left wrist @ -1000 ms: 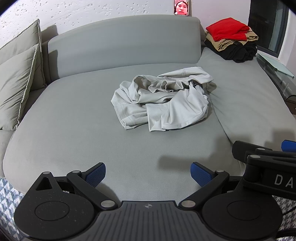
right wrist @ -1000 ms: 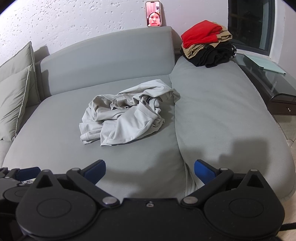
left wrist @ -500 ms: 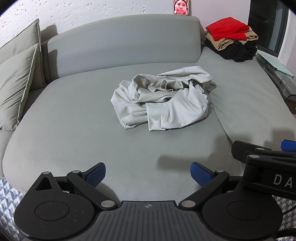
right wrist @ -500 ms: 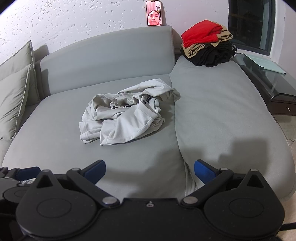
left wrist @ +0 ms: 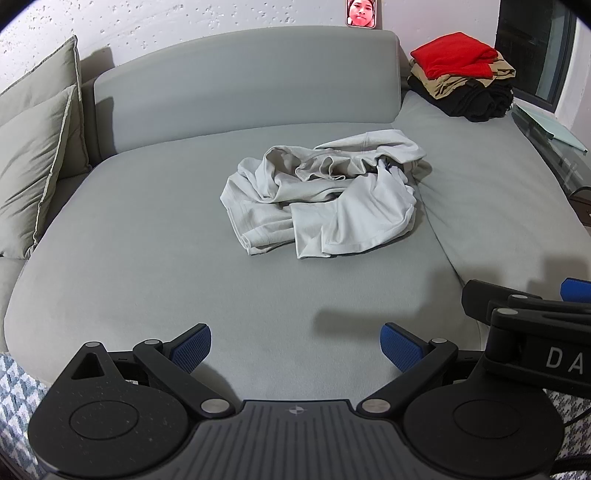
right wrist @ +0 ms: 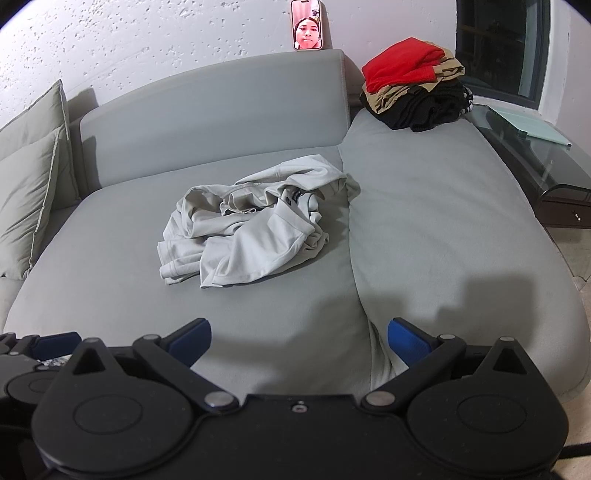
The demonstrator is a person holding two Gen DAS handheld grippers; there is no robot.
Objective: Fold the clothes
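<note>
Both blue fingers (left wrist: 192, 346) of the left gripper (left wrist: 297, 349) stand wide apart with nothing between them. It floats low over the front edge of the gray sofa (left wrist: 147, 240), pointing at the back. The right gripper (right wrist: 299, 343) is spread wide too, and it grips nothing. It sits just beside the left one, over the seam between the two seat cushions.

One crumpled light gray garment (left wrist: 321, 206) lies in a heap in the middle of the sofa, well apart from both grippers. It is all bunched up, so I cannot tell if it is a shirt or a hoodie. A small dark bit pokes out near its top, too small to make out.

One stack of folded clothes (right wrist: 413, 92) sits at the back right corner, red on top, tan under it, black at the bottom. Two pillows (left wrist: 33, 162) lean at the left, partly cut off. One phone (right wrist: 306, 26) stands on the sofa back. A glass side table (right wrist: 532, 147) shows at the right, cut off by the edge.
</note>
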